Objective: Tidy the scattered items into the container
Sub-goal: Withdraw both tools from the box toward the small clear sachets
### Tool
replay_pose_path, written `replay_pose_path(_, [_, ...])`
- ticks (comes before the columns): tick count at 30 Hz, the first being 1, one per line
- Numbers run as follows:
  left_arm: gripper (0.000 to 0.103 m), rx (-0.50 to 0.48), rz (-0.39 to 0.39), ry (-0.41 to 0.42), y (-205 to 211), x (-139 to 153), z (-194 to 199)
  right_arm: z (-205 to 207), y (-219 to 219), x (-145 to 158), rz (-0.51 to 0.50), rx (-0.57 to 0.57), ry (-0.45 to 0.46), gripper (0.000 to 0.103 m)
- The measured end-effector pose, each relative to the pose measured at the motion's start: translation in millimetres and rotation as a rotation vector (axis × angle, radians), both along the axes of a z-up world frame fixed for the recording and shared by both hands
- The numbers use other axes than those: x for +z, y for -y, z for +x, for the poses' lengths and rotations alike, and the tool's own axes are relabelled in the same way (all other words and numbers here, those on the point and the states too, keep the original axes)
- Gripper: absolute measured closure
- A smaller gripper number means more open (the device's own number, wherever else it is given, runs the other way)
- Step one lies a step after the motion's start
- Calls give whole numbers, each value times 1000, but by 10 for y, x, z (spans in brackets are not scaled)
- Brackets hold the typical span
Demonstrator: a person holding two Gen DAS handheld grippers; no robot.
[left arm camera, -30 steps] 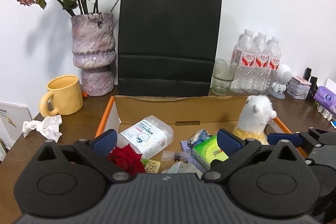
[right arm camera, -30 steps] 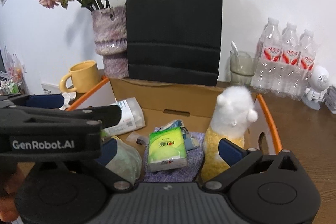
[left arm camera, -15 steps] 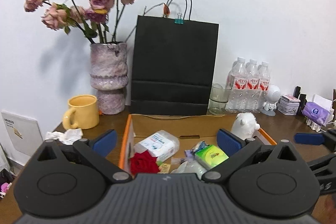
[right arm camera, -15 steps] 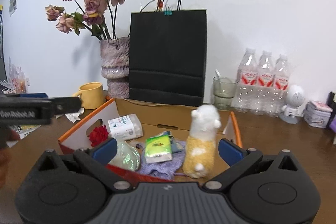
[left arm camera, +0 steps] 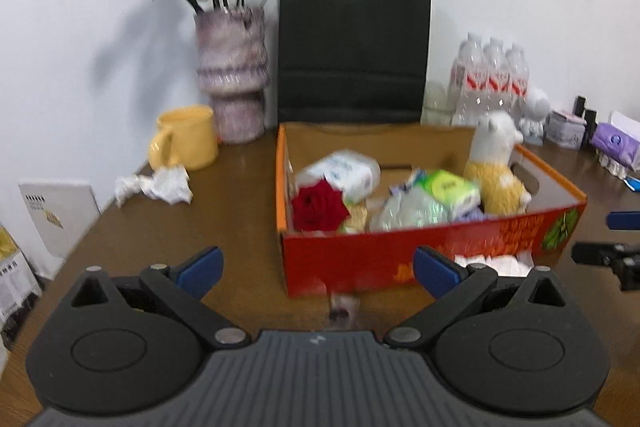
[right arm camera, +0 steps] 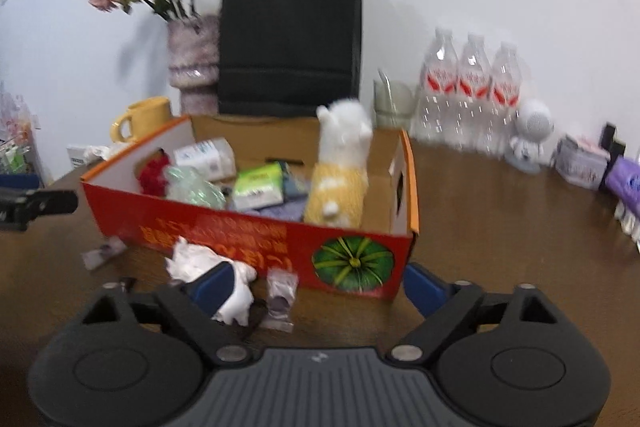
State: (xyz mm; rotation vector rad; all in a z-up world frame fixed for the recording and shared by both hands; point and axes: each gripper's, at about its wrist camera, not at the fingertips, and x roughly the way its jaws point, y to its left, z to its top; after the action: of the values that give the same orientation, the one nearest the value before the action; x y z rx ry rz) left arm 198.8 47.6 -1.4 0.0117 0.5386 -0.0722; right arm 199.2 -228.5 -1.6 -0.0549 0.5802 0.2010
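Now both the left gripper (left arm camera: 318,269) and the closing right gripper (right arm camera: 318,285) gape empty before the box (right arm camera: 248,233).

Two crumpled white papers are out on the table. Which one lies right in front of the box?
The crumpled paper against the box's red front wall, by the right gripper. The other crumpled wad lies across the table beside the yellow mug.

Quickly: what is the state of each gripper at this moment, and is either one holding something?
Left gripper: open, holding nothing.
Right gripper: open, jaws closing, gripping nothing; crumpled tissue lies by its left finger.
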Motion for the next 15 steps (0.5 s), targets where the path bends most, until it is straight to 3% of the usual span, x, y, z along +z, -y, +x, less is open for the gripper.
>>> replay_pose_path(3, [0, 7, 17, -34, 16, -115, 63, 74, 6, -111, 12, -11, -30, 20])
replay_pose_path(8, [8, 21, 38, -84, 19, -261, 193, 261, -12, -270, 35, -25, -85, 39])
replay_pose_path(12, [25, 16, 36, -129, 21, -370, 277, 335, -44, -355, 75, 13, -126, 41])
replay_pose_path(15, [45, -14, -1, -163, 5, -445, 316, 336, -84, -386, 82, 33, -135, 45])
